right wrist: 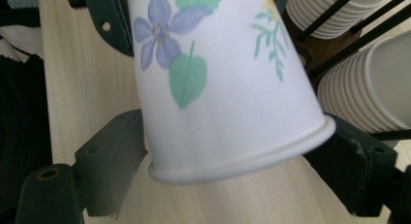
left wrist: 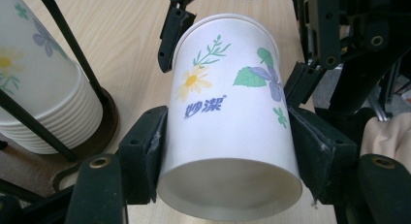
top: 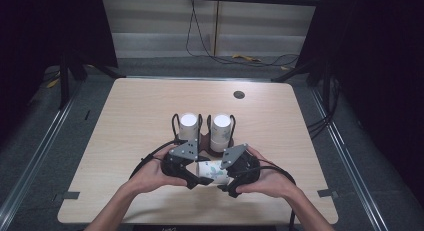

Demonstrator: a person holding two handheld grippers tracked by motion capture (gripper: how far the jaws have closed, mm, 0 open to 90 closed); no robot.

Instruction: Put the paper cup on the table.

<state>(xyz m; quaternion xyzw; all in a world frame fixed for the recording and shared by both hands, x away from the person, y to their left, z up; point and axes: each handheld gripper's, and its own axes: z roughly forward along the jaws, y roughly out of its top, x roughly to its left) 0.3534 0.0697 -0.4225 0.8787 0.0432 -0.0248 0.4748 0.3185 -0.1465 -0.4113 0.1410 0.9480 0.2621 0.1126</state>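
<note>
Your two hands come in from the near edge of the pale wooden table and meet in the middle, close to you. Each forearm slants inward, so your wrists point toward each other and the two tools sit nose to nose.

Between them lies a white paper cup with painted flowers and green leaves. It is on its side, level with the table, held up just above the wood near your edge.

Your left gripper is squeezed onto the cup near its bottom end — in the left gripper view the black pads press on both sides of the cup, and the round base faces the camera. Your left hand wraps the tool from behind, fingers curled around it.

Your right gripper holds the other end, at the rolled rim. In the right gripper view one pad sits against the cup's side by the rim and the other touches the rim's far edge, so it looks clamped on too. Your right hand cups its tool the same way.

Just past your hands stand two dark wire racks, each with a stack of white paper cups — the left stack and the right stack — side by side, near the middle of the table.
</note>
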